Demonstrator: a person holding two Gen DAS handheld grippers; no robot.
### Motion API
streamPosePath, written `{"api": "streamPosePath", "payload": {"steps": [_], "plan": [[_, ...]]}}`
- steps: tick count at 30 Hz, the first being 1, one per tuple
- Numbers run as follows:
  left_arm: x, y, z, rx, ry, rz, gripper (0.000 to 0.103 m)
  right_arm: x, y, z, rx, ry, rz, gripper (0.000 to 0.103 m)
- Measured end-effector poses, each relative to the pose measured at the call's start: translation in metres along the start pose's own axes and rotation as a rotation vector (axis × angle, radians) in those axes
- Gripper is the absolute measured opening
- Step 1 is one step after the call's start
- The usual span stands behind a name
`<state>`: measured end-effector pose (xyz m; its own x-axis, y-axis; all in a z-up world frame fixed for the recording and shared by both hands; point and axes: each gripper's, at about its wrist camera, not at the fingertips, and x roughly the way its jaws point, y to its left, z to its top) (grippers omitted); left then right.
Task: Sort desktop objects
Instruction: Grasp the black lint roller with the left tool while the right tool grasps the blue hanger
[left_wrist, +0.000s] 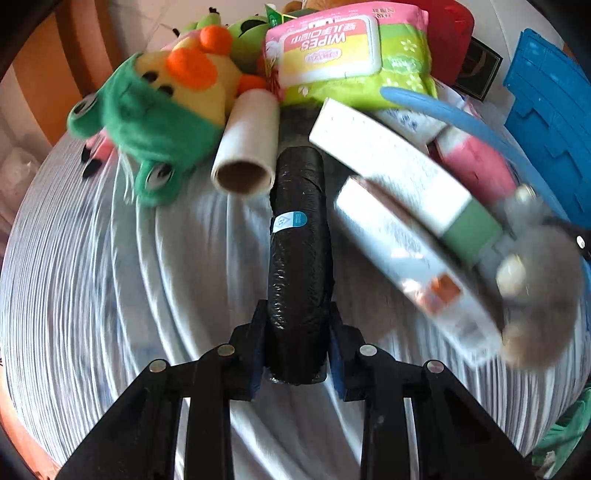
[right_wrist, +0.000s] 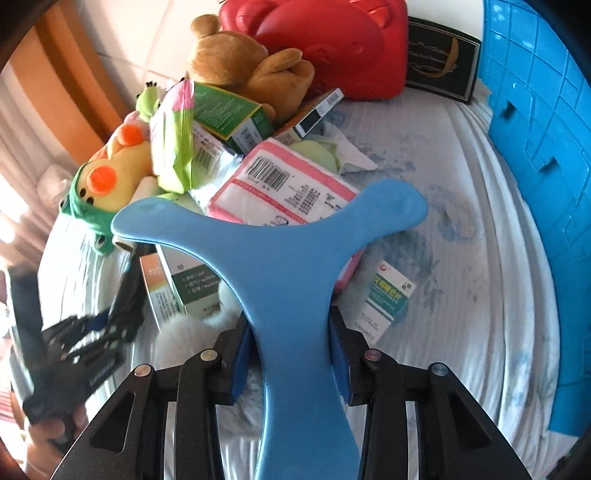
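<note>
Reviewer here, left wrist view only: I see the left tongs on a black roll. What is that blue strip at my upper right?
Observer: It is a blue Y-shaped tool, and the right tongs are shut on its stem.
Reviewer: What is under that tool?
Observer: A pink-edged pack with its barcode up lies under the arms.
Reviewer: Anything behind the wipes pack that I cannot see?
Observer: A brown bear sits against a red case.
Reviewer: And right of the tool?
Observer: A small teal box lies alone on the sheet, near a blue crate.
</note>
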<state>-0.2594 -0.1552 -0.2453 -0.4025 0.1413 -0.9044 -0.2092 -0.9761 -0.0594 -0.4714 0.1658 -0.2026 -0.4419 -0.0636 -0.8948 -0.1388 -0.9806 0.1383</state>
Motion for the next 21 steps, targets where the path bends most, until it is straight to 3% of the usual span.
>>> {"api": "streamPosePath", "payload": {"steps": [4, 9, 12, 15, 18, 21], "plan": [[-0.009, 0.003, -0.010, -0.025, 0.006, 0.023, 0.034, 0.006, -0.001, -0.004, -0.019, 0.028, 0.031, 0.040], [-0.003, -0.004, 0.012, -0.026, -0.029, 0.069, 0.049, 0.010, -0.002, -0.003, -0.037, 0.023, 0.031, 0.041], [0.019, -0.008, 0.023, -0.021, 0.019, 0.077, 0.050, 0.013, -0.002, -0.001, -0.042, 0.017, 0.025, 0.042], [0.018, -0.009, 0.024, -0.031, 0.000, 0.091, 0.031, 0.013, -0.001, -0.001, -0.053, 0.006, 0.013, 0.040], [-0.003, -0.008, 0.016, -0.053, -0.035, 0.067, 0.030, -0.002, 0.002, -0.004, -0.071, -0.032, 0.006, 0.038], [-0.036, -0.012, 0.010, -0.044, -0.100, 0.108, 0.030, -0.023, 0.006, -0.006, -0.096, -0.089, -0.002, 0.037]]}}
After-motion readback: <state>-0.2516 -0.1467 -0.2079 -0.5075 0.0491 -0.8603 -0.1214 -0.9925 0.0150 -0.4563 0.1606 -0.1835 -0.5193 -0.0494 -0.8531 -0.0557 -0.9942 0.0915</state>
